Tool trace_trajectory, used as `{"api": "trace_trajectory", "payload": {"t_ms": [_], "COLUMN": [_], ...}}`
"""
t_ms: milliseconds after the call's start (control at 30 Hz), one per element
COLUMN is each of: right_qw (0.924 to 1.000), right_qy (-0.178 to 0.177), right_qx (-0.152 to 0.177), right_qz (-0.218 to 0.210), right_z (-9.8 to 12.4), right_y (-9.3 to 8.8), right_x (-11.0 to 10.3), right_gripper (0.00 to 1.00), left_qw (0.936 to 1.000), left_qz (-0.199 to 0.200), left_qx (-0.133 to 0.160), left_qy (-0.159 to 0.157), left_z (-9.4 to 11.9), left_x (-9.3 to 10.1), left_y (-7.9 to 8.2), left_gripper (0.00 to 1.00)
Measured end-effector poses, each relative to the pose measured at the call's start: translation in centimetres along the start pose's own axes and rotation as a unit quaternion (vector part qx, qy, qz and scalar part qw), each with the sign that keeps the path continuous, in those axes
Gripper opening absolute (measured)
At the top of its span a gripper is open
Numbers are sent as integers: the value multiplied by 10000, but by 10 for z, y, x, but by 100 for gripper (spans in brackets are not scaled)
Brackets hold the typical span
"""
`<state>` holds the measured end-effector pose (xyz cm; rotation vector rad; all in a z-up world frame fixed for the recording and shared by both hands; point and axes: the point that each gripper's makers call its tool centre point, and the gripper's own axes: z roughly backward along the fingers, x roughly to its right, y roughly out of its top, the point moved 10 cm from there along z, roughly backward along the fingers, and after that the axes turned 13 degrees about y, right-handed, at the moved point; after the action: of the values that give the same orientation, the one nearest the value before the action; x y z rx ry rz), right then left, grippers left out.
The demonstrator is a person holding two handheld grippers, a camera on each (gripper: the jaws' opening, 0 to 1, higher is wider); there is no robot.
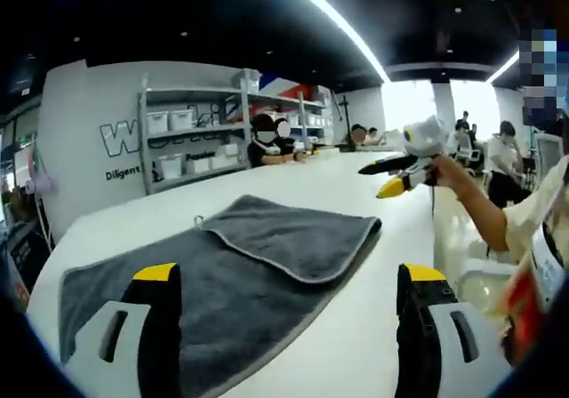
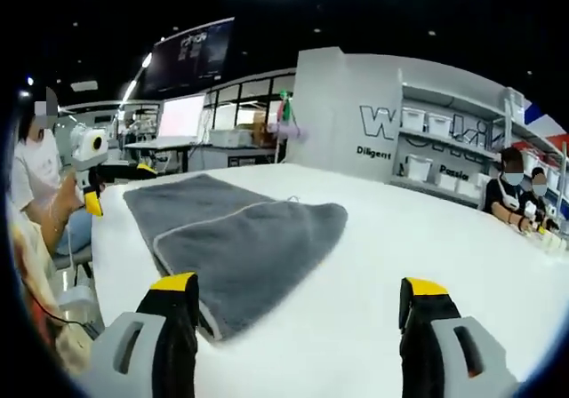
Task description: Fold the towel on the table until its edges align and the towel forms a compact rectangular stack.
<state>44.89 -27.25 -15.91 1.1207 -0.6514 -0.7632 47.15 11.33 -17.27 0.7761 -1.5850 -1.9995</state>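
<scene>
A dark grey towel lies flat on the white table. One part of it is folded over into a double layer with a light edge trim, and a small loop sticks out at the fold. In the left gripper view, my left gripper is open above the towel's near edge, its yellow-tipped jaws wide apart with nothing between them. My right gripper is open too, over the table beside the towel's corner. Each gripper also appears in the other's view, held off the table's side, apart from the towel.
Metal shelves with white bins stand against a lettered wall behind the table. Several people sit at the table's far end. A person's hand and sleeve are at the table's side.
</scene>
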Motion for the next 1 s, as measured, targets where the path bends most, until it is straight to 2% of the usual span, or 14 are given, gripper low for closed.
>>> {"api": "trace_trajectory", "payload": {"t_ms": [100, 300, 400, 533, 633, 767, 833, 933, 1000], "right_qw": [10000, 9990, 9966, 9941, 9936, 9949, 9948, 9949, 9953], "right_qy": [-15, -203, -316, -296, -219, -70, -74, -145, -145], "right_qx": [-34, -390, -720, -991, -1061, -1009, -1012, -995, -951], "right_qz": [69, 119, 231, 323, 312, -1, -68, -92, -133], "right_z": [-2, -25, -41, -62, -74, -89, -93, -95, -94], "right_y": [11, 37, 42, 46, 48, 51, 52, 55, 56], "right_x": [10, 50, 65, 79, 87, 98, 103, 109, 111], "right_gripper": [99, 99, 99, 96, 91, 84, 82, 81, 80], "left_qw": [9999, 9992, 9987, 9975, 9956, 9939, 9941, 9934, 9901], "left_qz": [-50, -26, 4, -255, -423, -557, -650, -985, -1265], "left_qx": [59, 360, 335, 215, 220, 329, 369, 568, 605], "left_qy": [-102, -167, -378, -629, -806, -896, -783, -151, 72], "left_z": [-11, -35, -52, -75, -89, -103, -111, -118, -118], "left_x": [13, 38, 58, 90, 113, 139, 149, 156, 163], "left_y": [5, 17, 19, 15, 15, 19, 21, 24, 23], "left_gripper": [99, 94, 91, 90, 86, 79, 75, 65, 55]}}
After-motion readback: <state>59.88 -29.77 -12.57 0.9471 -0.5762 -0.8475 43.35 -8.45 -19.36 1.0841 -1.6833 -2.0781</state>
